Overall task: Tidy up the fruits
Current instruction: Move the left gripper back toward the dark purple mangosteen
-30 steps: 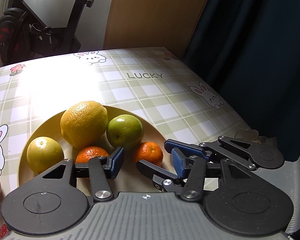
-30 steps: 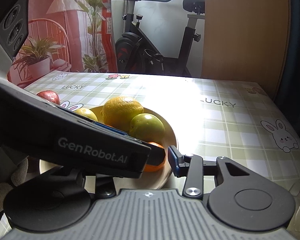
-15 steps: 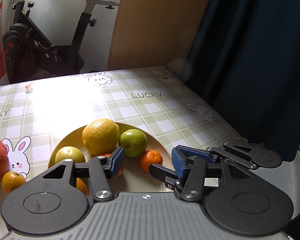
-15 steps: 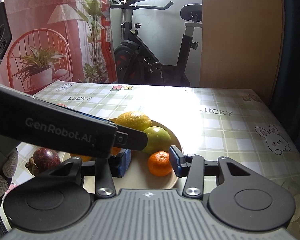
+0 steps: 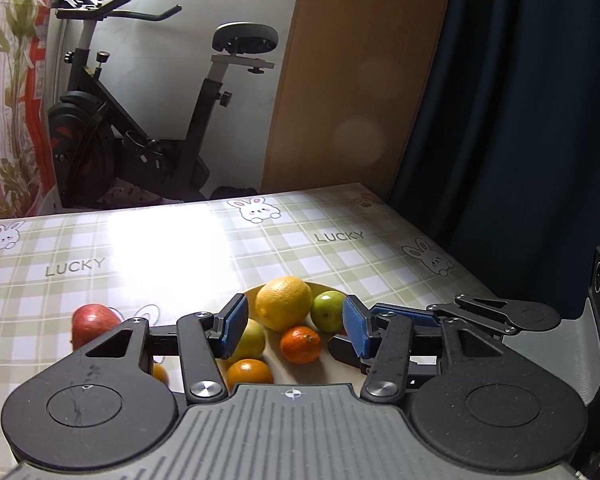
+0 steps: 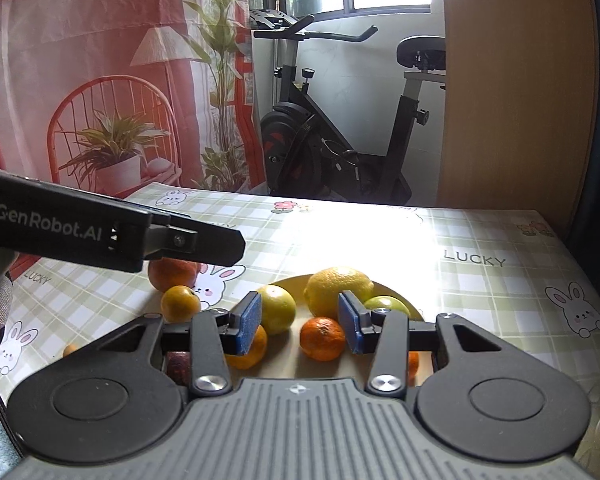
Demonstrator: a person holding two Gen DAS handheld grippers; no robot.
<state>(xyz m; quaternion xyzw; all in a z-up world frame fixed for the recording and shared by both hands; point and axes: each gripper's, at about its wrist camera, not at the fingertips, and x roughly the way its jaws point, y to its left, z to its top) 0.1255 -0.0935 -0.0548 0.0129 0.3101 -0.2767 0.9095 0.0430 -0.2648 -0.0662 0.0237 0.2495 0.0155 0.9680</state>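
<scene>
The small orange [image 6: 180,303] sits on the table left of the plate [image 6: 404,305], in the lower left of the right wrist view. Both the left gripper [image 5: 294,325] and right gripper [image 6: 299,324] hold nothing, fingers apart. The left one looks nearer.

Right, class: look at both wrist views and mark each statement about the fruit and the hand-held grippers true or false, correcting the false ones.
1. Both hand-held grippers are empty. True: left gripper and right gripper stand open, holding nothing.
2. The lemon lies on the plate. True.
3. The apple lies on the plate. False: it sits on the tablecloth beside it.
4. The plate holds only oranges. False: a green fruit is there too.
5. An exercise bike stands beyond the table. True.
</scene>
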